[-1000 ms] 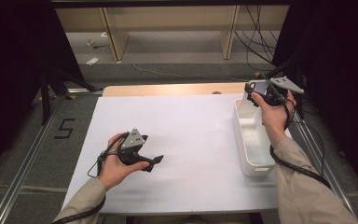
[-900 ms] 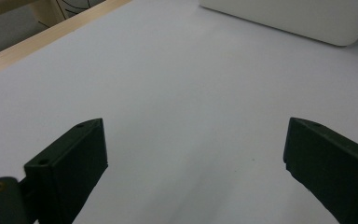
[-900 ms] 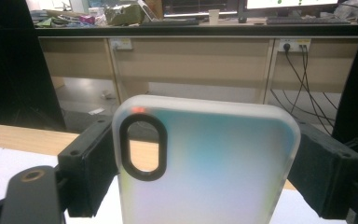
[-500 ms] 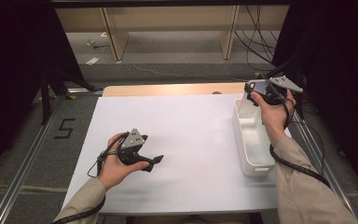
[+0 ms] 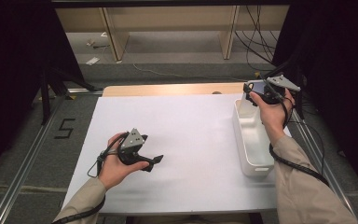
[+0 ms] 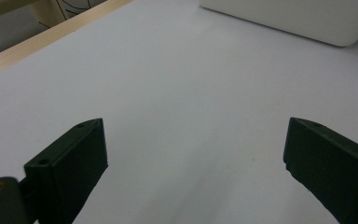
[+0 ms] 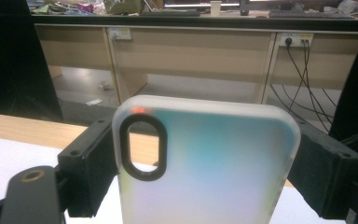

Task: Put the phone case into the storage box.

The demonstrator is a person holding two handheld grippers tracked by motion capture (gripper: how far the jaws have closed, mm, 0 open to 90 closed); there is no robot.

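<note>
High view, right tool (image 5: 251,91) clamping phone case (image 7: 205,163) above white bin (image 5: 251,144), left tool (image 5: 157,161) open, holding nothing

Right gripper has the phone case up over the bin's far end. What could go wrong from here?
1. The right gripper clamps the phone case only by its two side edges; the frosted shell looks smooth, so it might slip or flex out.
2. It hangs above the far end of the white bin, near the rim, so a release here may clip the wall or land outside.
3. The left gripper rests open on the table, too far to catch it.
</note>
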